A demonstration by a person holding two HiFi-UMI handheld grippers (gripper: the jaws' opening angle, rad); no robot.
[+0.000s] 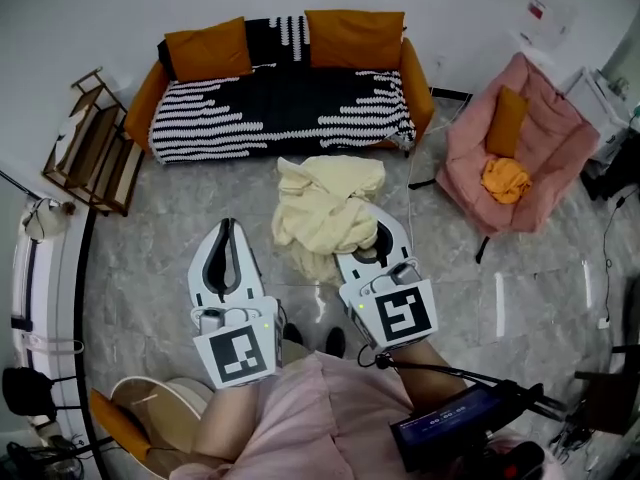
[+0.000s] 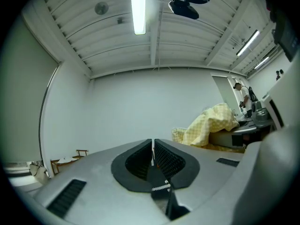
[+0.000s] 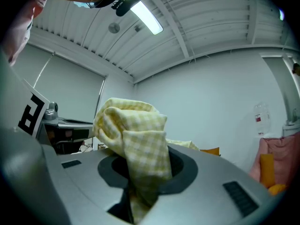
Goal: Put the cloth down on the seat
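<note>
The cloth point(image 1: 325, 208), a pale yellow checked fabric, hangs bunched from the right gripper point(image 1: 375, 233) above the floor point(image 1: 180, 208), short of the sofa point(image 1: 280, 108). The right gripper view shows the jaws closed on a fold of it, with fabric piled over the jaw tips and a tail running down between them. The left gripper point(image 1: 229, 230) is empty. Its jaws are pressed together with nothing between them, and it is held beside the right one, clear of the cloth.

The step in hand appears to be the carry to the seat. The striped sofa seat lies straight ahead and is the likely target. A pink armchair point(image 1: 560, 138) stands to the right and already has an orange item on its seat.

Recommended procedure:
- Keep the right jaws closed until the cloth is over the seat.
- Lift the hanging part above the front edge of the sofa so that it does not drag or snag.
- Lower the cloth until most of it rests on the striped cover, clear of the orange cushions point(image 1: 207, 48).
- Open the jaws fully, then draw back along the jaw line, because the fold may cling to the pads.
</note>
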